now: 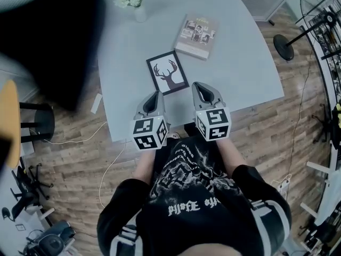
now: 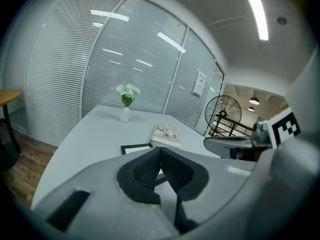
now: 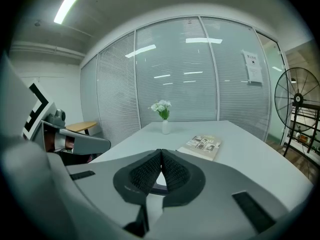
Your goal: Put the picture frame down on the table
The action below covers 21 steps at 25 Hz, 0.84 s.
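A black picture frame [image 1: 167,72] with a deer-head print lies flat on the grey table [image 1: 240,63], near its front edge. In the left gripper view the picture frame [image 2: 134,148] shows just past the jaw tips. My left gripper [image 1: 155,96] hovers at the frame's near left corner, its jaws pressed together on nothing. My right gripper [image 1: 201,86] hangs just right of the frame, its jaws also closed and empty. The right gripper view shows only a dark sliver of the frame's edge [image 3: 155,189] under the jaw tips.
A book [image 1: 197,36] with photos on its cover lies beyond the frame. A small white vase of flowers [image 1: 135,0] stands at the table's far side. A floor fan [image 1: 314,9] is at the right, and a stool [image 1: 34,122] stands at the left.
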Available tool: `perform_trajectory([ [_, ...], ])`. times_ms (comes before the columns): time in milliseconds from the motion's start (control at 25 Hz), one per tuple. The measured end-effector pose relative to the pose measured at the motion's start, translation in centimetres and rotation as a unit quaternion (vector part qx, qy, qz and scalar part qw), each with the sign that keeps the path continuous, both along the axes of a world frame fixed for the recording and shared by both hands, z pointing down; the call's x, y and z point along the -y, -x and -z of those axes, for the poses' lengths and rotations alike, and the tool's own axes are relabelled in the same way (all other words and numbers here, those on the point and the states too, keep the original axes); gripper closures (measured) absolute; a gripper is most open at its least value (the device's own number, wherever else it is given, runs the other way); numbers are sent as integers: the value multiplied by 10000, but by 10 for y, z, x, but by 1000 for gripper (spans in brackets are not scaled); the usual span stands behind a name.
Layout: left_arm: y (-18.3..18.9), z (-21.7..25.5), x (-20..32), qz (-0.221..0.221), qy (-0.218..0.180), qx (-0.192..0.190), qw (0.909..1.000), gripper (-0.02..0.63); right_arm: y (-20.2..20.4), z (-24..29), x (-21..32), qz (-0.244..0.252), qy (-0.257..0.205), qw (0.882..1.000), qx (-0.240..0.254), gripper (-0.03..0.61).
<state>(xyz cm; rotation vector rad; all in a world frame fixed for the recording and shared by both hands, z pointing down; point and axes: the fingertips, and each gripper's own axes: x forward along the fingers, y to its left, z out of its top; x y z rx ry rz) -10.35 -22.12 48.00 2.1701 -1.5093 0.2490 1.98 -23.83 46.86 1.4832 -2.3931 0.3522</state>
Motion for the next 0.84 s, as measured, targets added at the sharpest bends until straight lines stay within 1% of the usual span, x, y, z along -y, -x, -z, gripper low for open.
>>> perform_trajectory([
  [360, -4, 3, -6, -13, -39, -49, 10000, 597, -6, -4, -5, -97, 115, 9999, 42, 568],
  [840, -8, -1, -15, -11, -37, -13, 10000, 597, -7, -8, -17, -47, 40, 10000, -28, 568],
])
